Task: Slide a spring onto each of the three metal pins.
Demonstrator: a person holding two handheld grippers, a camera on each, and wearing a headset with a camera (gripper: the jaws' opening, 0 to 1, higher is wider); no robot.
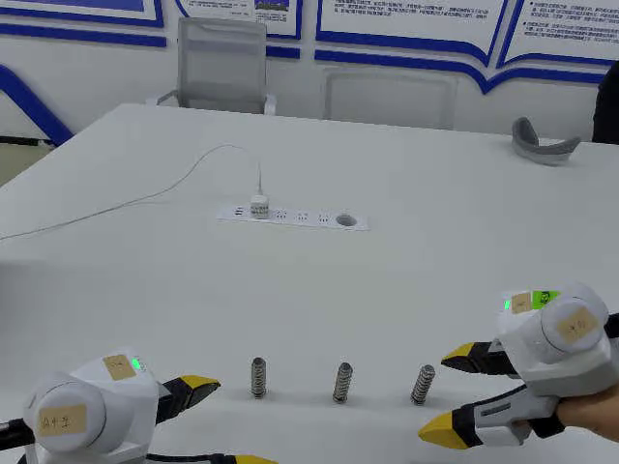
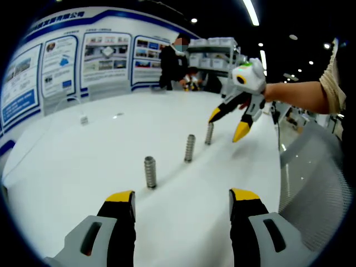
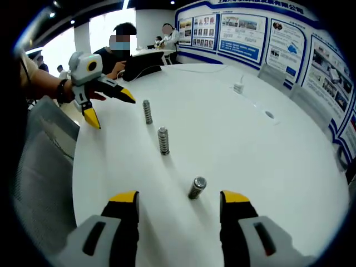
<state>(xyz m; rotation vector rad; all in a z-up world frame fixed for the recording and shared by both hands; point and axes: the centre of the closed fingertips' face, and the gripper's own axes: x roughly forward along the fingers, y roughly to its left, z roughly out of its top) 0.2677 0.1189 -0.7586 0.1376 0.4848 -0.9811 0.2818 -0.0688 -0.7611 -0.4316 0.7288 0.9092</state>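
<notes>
Left tool (image 2: 183,196) and right tool (image 3: 179,196) both gape empty, the three coil springs (image 1: 342,382) standing sleeved over their pins (image 3: 199,181) in a row on the desk (image 1: 387,164) between them, one just ahead of each tool; probably light, slick, squashy, so pinch gently across mid-coil.

Wears a loose beige short sleeve (image 2: 335,69) and a dark wristband (image 3: 60,89). Carries a white, round-bodied plastic left gripper (image 1: 221,423) and a matching right gripper (image 1: 445,394). Marked on each housing with tan paper labels bearing handwriting, and lit by a small green lamp. Tipped in yellow on black jaws, above grey slotted finger bodies.
</notes>
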